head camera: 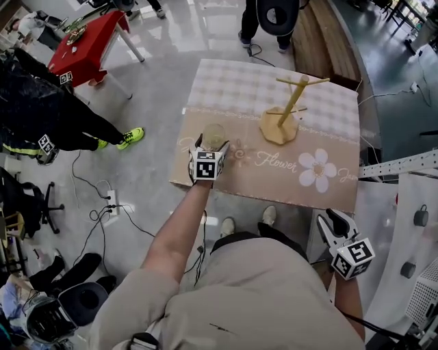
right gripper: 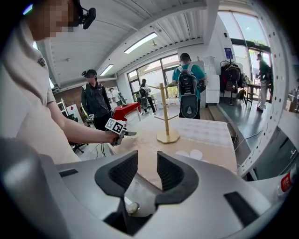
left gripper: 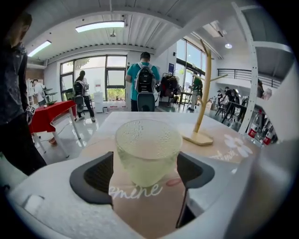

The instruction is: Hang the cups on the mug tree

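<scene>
A clear, pale green-tinted glass cup (head camera: 214, 135) (left gripper: 147, 149) stands upright on the beige flower-print tablecloth (head camera: 274, 75), near its left front corner. My left gripper (head camera: 212, 145) (left gripper: 145, 164) is at the cup with its jaws wide open; a pad sits on either side of the cup's lower part without clearly pressing it. The wooden mug tree (head camera: 293, 99) (left gripper: 203, 93) (right gripper: 164, 112) stands to the cup's right with bare pegs. My right gripper (head camera: 327, 220) (right gripper: 147, 170) hangs off the table's front right corner, jaws a little apart and empty.
A red table (head camera: 89, 44) stands on the floor at far left. A power strip and cables (head camera: 109, 202) lie left of me, beside a dark chair (head camera: 27, 205). A person with a backpack (head camera: 274, 17) stands past the table's far edge. White shelving (head camera: 410, 225) is at right.
</scene>
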`<state>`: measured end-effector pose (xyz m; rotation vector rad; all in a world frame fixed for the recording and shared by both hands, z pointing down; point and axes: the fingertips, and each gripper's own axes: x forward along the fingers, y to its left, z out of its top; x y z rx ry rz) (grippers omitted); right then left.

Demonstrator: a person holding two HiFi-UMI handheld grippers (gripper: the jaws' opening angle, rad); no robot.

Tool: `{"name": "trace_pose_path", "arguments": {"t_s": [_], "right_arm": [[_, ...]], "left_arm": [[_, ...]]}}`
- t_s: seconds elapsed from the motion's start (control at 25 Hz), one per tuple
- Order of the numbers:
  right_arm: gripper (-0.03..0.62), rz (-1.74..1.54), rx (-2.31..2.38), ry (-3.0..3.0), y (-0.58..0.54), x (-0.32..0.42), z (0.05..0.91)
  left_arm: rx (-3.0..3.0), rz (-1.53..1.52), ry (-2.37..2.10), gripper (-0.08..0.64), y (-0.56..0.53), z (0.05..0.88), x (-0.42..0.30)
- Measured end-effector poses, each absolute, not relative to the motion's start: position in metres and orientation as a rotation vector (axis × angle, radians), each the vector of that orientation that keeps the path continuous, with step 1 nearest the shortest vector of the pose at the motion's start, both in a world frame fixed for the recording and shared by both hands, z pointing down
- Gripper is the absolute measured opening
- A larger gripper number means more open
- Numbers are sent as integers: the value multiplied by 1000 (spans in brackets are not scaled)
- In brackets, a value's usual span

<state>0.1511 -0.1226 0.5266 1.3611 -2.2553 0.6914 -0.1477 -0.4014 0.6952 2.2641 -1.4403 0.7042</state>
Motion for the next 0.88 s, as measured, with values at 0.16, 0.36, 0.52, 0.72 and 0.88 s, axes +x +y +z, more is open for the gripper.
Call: {"name": "trace_pose_path", "arguments": {"t_s": [0.16, 0.36, 0.52, 0.72, 0.88], "right_arm": [[133, 714, 1348, -2257, -129, 171, 531], [133, 715, 1327, -2286, -143, 187, 531], [132, 700, 1303, -2343, -156, 190, 527], [132, 677, 1275, -2408, -170, 194, 523], [130, 676, 1277, -2450, -178, 199, 521]], "left_arm": [[2257, 813, -1471, 379, -413, 708, -145], [2343, 964, -1419, 360, -413, 687, -132], [2425, 1145, -1378, 360, -413, 652, -124], [2485, 1368, -1338, 360, -420, 603, -112], [2527, 1510, -1311, 360, -426, 562, -97]]}}
